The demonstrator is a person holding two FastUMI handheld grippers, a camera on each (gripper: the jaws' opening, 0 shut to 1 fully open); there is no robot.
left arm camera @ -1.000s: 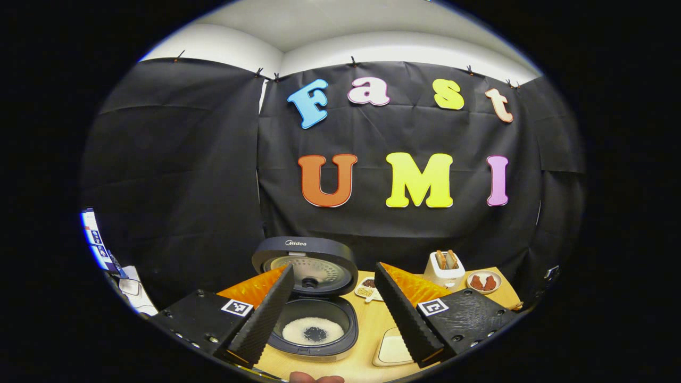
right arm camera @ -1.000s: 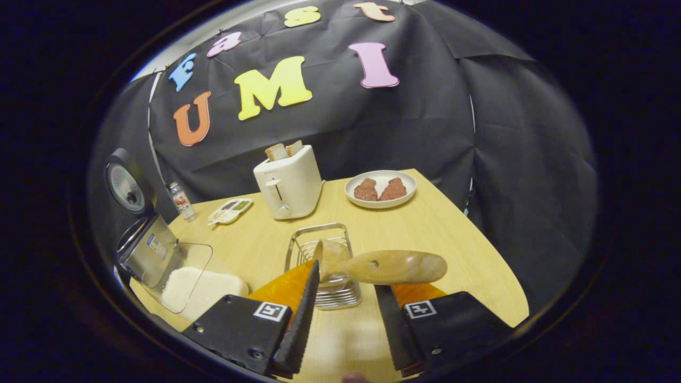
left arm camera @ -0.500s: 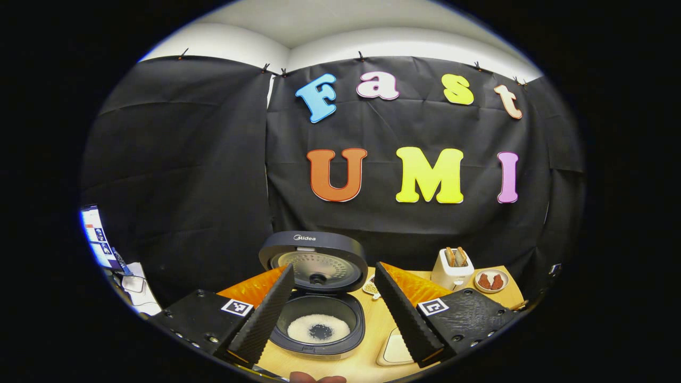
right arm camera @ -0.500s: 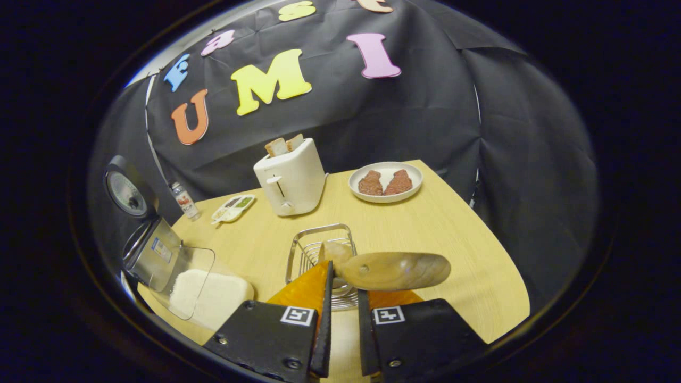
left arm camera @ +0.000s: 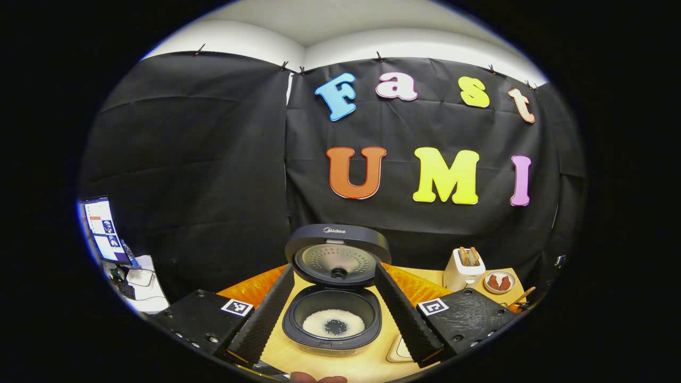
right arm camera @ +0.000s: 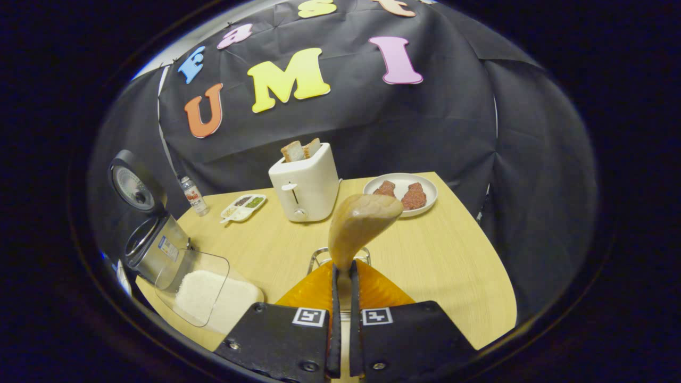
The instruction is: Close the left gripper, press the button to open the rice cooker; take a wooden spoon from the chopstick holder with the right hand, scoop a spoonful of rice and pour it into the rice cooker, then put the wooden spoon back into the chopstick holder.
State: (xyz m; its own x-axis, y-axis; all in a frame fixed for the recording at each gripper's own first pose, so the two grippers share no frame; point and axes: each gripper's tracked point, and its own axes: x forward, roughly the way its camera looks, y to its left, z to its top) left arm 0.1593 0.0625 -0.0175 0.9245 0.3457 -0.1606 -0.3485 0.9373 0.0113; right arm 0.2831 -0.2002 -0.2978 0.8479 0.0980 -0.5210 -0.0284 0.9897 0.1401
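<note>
- Currently: right gripper clamped on pale wooden spoon, above wire chopstick holder.
- Left gripper spread apart before open dark rice cooker.
- Advised: keep firm clamp, carry toward clear box of white rice, bowl level.

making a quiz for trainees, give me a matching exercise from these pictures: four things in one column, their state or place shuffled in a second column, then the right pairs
Things
1. rice cooker
2. wooden spoon
3. toaster
4. white plate

States
A. two bread slices stick out of the top
B. lid up, rice in the pot
C. holds two brown pieces of food
D. clamped between the fingers of the right gripper

Pairs: 1-B, 2-D, 3-A, 4-C
</note>
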